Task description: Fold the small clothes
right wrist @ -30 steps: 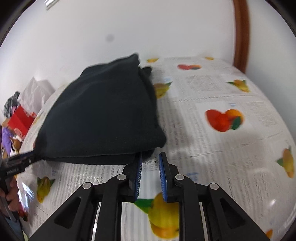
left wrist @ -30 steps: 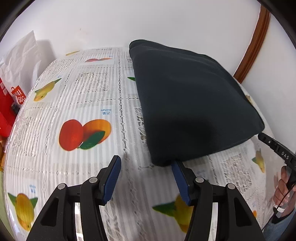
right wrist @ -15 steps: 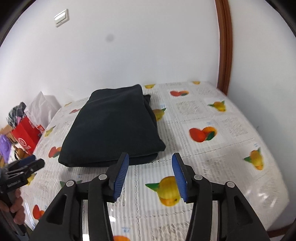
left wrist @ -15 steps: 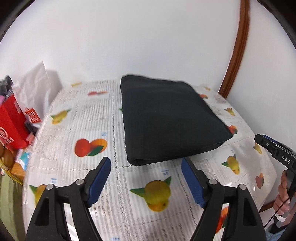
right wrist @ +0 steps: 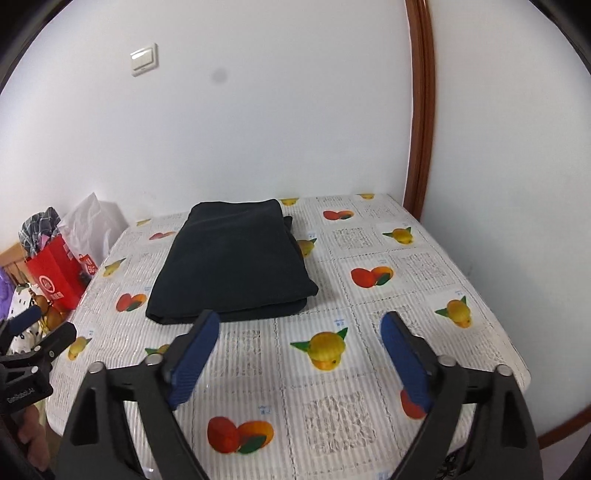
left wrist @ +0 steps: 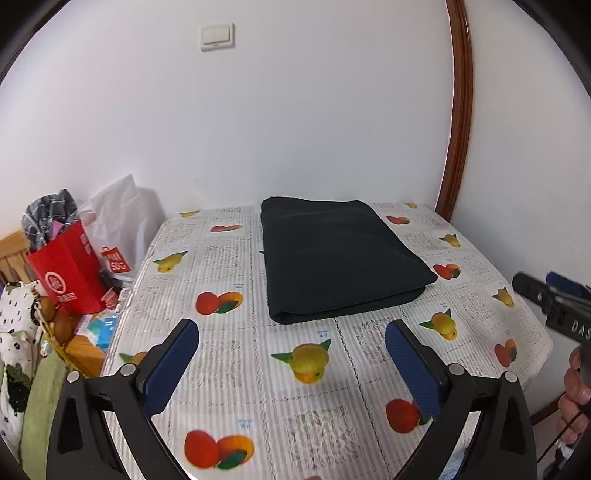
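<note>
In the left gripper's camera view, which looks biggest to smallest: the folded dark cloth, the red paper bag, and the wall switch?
1. Folded dark cloth
2. Red paper bag, though it may sit nearer the camera
3. Wall switch, farthest away, so its true size is unsure

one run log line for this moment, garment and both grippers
garment: folded, flat on table | left gripper: jaws opening, nothing between, off garment | right gripper: jaws opening, nothing between, off garment
</note>
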